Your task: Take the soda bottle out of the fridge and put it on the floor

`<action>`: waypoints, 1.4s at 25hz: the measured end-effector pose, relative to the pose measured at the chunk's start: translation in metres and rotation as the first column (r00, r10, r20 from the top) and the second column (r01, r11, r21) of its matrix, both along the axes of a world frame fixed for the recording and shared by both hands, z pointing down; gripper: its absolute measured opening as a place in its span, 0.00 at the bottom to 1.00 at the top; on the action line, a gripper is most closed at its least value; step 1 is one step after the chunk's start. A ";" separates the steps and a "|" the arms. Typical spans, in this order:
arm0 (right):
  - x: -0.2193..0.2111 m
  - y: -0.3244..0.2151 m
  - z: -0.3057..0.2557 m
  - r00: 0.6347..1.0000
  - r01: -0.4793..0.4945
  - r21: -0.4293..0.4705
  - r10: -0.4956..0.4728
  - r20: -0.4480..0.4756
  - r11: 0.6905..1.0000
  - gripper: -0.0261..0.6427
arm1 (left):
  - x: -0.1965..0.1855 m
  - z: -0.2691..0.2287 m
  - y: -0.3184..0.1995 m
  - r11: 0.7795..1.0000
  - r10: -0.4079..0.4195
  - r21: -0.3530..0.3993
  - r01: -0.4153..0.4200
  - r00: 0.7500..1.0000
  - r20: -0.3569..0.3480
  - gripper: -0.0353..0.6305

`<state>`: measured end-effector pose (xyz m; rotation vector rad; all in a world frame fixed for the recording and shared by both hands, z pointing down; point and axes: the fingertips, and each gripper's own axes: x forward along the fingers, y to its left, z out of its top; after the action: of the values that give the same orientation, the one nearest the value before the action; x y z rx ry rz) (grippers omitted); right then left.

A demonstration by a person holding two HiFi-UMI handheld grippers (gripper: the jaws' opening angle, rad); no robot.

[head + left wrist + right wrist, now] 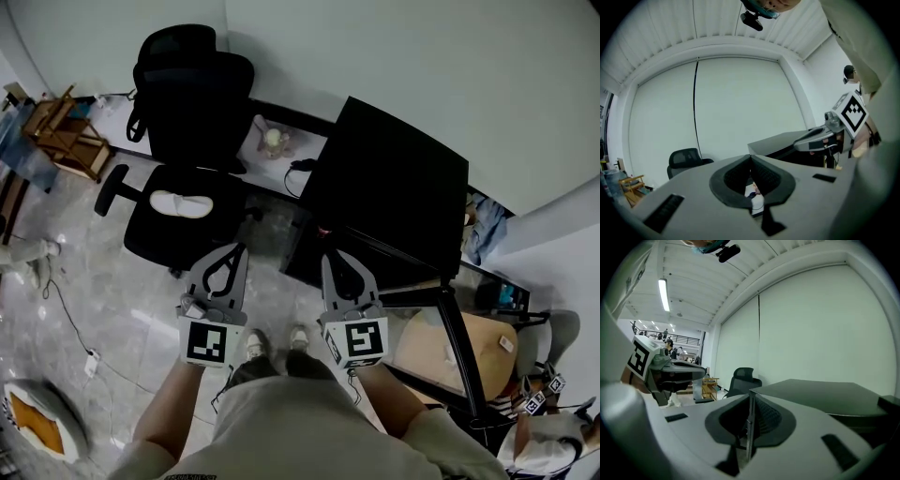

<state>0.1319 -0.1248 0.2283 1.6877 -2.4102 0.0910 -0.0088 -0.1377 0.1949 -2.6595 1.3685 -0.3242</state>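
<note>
Both the left gripper (233, 251) and right gripper (334, 257) are closed; fridge (394, 178) front hidden.

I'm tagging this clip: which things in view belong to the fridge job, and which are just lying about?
Job: black box, probably the fridge; floor; left hand-held gripper and right hand-held gripper, both shut. No bottle shows.
Lying about: office chair; wooden frame; cable.
</note>
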 end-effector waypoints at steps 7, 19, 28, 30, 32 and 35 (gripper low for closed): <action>0.004 -0.020 0.042 0.999 -0.034 -0.015 0.034 -0.009 0.999 0.14 | 0.011 0.027 -0.023 0.999 0.029 -0.017 -0.029 0.998 -0.048 0.06; 0.019 -0.057 0.129 0.994 -0.107 -0.041 0.107 -0.012 0.993 0.15 | 0.033 0.107 -0.055 0.995 0.056 -0.076 -0.063 0.994 -0.089 0.06; 0.028 -0.079 0.208 0.991 -0.131 -0.077 0.129 -0.030 0.988 0.22 | 0.049 0.174 -0.066 0.995 0.073 -0.064 -0.077 0.995 -0.072 0.06; 0.032 -0.087 0.221 0.989 -0.148 -0.085 0.146 -0.030 0.985 0.25 | 0.051 0.183 -0.068 0.995 0.067 -0.069 -0.073 0.994 -0.084 0.06; 0.039 -0.094 0.233 0.985 -0.171 -0.096 0.170 -0.026 0.980 0.27 | 0.053 0.191 -0.070 0.995 0.063 -0.070 -0.069 0.994 -0.093 0.06; 0.048 -0.103 0.246 0.982 -0.185 -0.093 0.180 -0.058 0.978 0.29 | 0.056 0.201 -0.070 0.995 0.061 -0.075 -0.069 0.992 -0.107 0.06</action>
<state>0.1794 -0.2273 0.4741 1.8391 -2.1735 0.1887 0.0469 -0.2081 0.3962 -2.8158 1.3198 -0.2400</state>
